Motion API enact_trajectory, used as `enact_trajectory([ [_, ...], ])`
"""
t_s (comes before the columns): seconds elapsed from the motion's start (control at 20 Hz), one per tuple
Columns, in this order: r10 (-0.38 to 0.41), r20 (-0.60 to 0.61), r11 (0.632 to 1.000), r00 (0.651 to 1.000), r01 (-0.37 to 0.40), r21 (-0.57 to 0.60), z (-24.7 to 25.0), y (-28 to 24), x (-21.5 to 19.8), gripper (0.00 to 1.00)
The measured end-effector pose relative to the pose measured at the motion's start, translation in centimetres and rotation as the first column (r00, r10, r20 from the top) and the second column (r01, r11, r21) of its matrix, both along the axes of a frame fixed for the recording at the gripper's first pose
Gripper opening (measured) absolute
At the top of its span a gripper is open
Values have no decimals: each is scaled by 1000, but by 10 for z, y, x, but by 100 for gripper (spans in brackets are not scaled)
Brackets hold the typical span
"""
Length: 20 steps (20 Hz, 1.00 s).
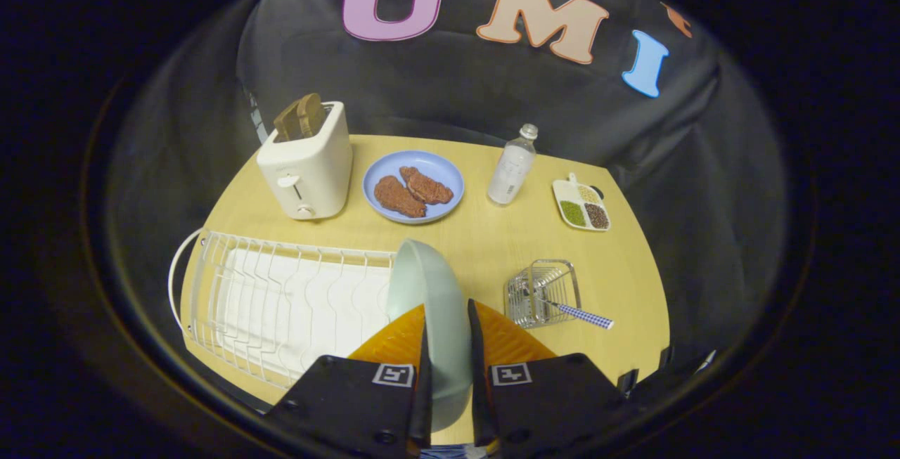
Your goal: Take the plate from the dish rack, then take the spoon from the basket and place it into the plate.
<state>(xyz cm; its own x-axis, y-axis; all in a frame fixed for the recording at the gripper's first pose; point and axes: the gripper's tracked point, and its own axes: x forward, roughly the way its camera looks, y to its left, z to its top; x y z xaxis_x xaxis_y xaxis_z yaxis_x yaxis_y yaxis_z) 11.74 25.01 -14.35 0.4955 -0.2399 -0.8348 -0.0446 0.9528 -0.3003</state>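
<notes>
Pale-green plate stands edge-up, clamped between the claw fingers.

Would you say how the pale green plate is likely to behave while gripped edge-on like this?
The pale green plate looks rigid and smooth, so it may slip. The gripper pinches only its rim between both fingers, so it could pivot. It stands on edge beside the dish rack.

Black tool housing, square markers (paired)

Light: even, soft, from overhead.
Shadows: faint beside the cream plastic toaster.
Distortion: the yellow wooden table bowed at edges.
Focus: sharp centrally.
</notes>
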Motion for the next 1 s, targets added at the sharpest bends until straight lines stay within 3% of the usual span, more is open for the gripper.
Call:
enact_trajectory([
  [0.35,-10,10,1000,1000,10,-20,4,1,2,26],
  [0.7,108,99,982,989,-91,-168,29,24,-1,25],
  [0.85,109,101,990,989,-99,-98,33,44,-4,25],
  [1.0,118,83,993,990,-116,-28,39,53,-10,17],
])
